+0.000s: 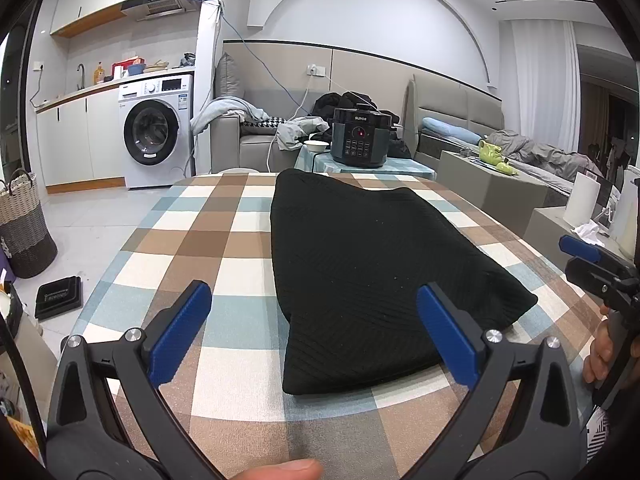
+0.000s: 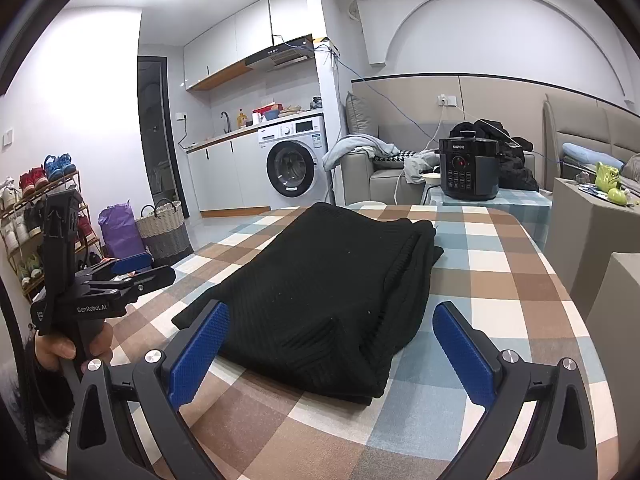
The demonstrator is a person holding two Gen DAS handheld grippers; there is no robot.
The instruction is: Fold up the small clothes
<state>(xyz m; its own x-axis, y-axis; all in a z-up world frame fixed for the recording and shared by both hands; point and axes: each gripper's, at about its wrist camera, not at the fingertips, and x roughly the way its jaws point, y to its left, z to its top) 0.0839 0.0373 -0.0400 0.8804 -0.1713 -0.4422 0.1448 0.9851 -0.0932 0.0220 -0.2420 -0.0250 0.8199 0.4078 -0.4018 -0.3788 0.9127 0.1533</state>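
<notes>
Black knit garment [image 1: 360, 256] lies folded on the checked tabletop [image 1: 192, 240], centre frame, long axis running away from both tongs. Left tongs [image 1: 316, 336] spread, empty, straddling its near left corner. Right tongs [image 2: 332, 356] spread, empty, near edge between the pads; neither is clearly closer. Layer count and underside hidden; far end foreshortened.

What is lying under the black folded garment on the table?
The black garment lies on the checked tablecloth, whose squares show all around it. Whether anything else lies beneath it cannot be seen; the knit covers that area.
</notes>
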